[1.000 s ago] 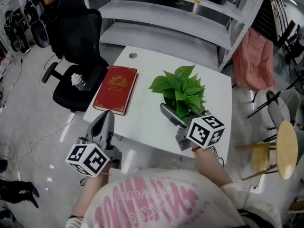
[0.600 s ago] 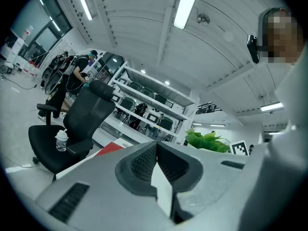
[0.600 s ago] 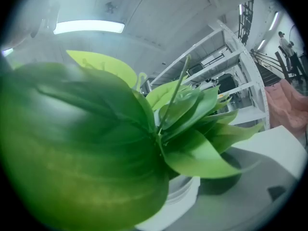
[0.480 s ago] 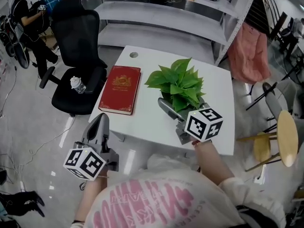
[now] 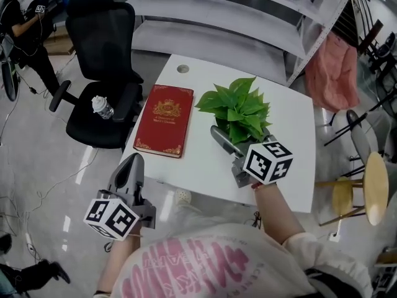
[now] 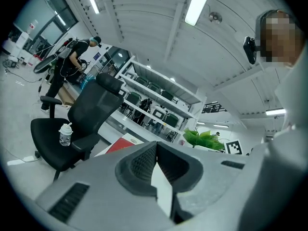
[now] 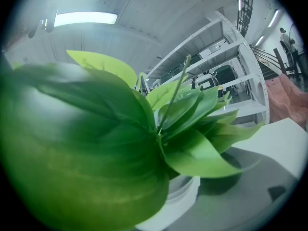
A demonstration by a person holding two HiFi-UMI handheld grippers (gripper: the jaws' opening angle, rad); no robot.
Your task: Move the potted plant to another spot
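Note:
The potted plant [image 5: 239,109], green leaves in a white pot [image 7: 182,192], stands on the white table [image 5: 286,185] to the right of a red book [image 5: 162,120]. My right gripper [image 5: 240,133] reaches in from the near side. Its jaws sit on either side of the pot and close against it, one grey finger [image 5: 223,143] showing left of the leaves. In the right gripper view the leaves [image 7: 96,143] fill most of the picture and hide the left jaw. My left gripper [image 5: 133,162] hangs below the table's near-left edge, shut on nothing, its pads [image 6: 144,161] meeting.
A black office chair [image 5: 99,54] with a water bottle [image 5: 102,107] on its seat stands left of the table. White shelving [image 5: 236,17] runs behind. A pink cloth [image 5: 332,70] and a wooden stool [image 5: 373,191] are at the right. A person [image 5: 18,23] stands far left.
The head view has shifted a little. The right gripper stays at the pot, the plant keeps its place beside the book, and the left gripper stays low and shut.

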